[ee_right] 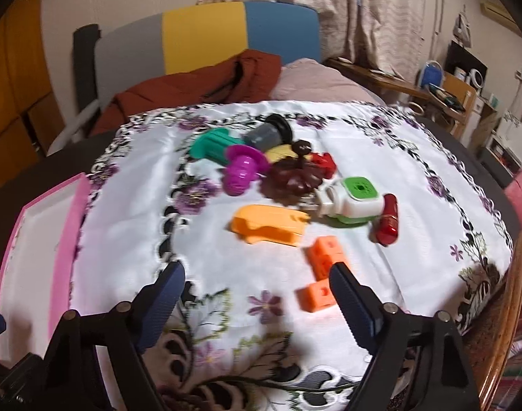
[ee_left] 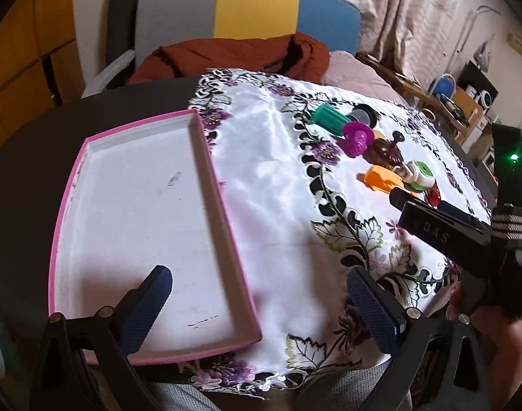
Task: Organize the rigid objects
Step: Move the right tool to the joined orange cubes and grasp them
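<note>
A pink-rimmed white tray [ee_left: 72,185] lies on the left of the table; its edge shows in the right wrist view [ee_right: 81,212]. Plastic toys are heaped on the embroidered cloth: green piece [ee_right: 211,145], magenta piece [ee_right: 242,169], grey piece [ee_right: 266,133], brown piece [ee_right: 293,179], orange scoop [ee_right: 267,226], white-green cube [ee_right: 355,200], red piece [ee_right: 387,221], orange blocks [ee_right: 320,274]. My left gripper [ee_left: 259,291] is open over the tray's near right edge. My right gripper [ee_right: 257,289] is open and empty, its right finger beside the orange blocks.
The white floral cloth [ee_left: 278,188] covers a dark round table [ee_left: 28,144]. A chair with a rust jacket [ee_right: 199,82] stands behind. A wicker edge [ee_right: 514,308] is at the right. The right gripper body [ee_left: 442,233] shows in the left wrist view.
</note>
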A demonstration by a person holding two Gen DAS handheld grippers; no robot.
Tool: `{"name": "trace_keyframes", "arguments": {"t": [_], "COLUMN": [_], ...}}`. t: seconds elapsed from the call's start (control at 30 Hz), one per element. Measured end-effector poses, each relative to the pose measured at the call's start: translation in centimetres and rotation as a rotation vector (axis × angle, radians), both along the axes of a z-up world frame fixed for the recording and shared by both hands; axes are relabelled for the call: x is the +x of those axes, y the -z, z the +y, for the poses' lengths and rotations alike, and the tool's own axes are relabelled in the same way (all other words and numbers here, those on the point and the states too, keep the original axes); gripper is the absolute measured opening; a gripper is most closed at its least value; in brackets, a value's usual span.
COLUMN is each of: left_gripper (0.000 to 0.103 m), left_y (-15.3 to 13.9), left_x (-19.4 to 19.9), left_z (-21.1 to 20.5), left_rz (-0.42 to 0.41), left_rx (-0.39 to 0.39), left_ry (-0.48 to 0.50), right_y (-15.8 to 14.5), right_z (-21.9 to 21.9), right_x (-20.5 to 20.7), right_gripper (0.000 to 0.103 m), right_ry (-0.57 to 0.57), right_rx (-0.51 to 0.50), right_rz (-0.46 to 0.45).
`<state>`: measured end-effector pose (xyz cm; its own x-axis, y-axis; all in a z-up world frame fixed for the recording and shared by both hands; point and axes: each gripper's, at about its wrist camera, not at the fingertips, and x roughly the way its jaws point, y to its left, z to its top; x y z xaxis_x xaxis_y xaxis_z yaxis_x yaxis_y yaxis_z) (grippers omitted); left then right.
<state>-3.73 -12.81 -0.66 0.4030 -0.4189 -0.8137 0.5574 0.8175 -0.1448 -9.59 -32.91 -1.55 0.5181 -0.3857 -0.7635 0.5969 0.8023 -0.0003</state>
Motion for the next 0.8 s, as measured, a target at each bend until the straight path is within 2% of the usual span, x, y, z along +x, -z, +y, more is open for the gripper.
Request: {"name": "trace_keyframes", "arguments": {"t": [0.23,0.33,0.5,0.6,0.67,0.8], "left_gripper": [0.103,0.103,0.103,0.103,0.103,0.103], "left_y": [0.0,0.1,0.3,0.0,-0.2,-0.6], "left_x": [-0.5,-0.4,0.1,0.3,0.5,0.8], "left_z": [-0.7,-1.1,-2.1,-3.4,-4.5,-6.9], "left_rz": [-0.026,-0.032,-0.027,-0.051,-0.068,-0.107], "left_rx": [0.032,0.045,0.047,0.064,0.069,0.081], "left_ry": [0.032,0.037,0.05,0.077,0.105,0.145], "right_y": [1.0,2.0,4.3,4.9,4.8,4.9], "right_z": [-2.1,-4.0,-6.4,-7.1,-7.2,-7.4], "right_x": [-0.6,-1.1,-1.3,-1.4,-1.7,-2.0], "right_gripper": [0.084,0.084,0.075,0.062,0.053,0.044], "right_ry": [0.103,0.179,0.221,0.212,0.208,0.2], "right_rx": [0.004,0.051,0.145,0.167,0.157,0.14], "right_rz": [0.029,0.036,0.048,0.037,0.026,0.017]}}
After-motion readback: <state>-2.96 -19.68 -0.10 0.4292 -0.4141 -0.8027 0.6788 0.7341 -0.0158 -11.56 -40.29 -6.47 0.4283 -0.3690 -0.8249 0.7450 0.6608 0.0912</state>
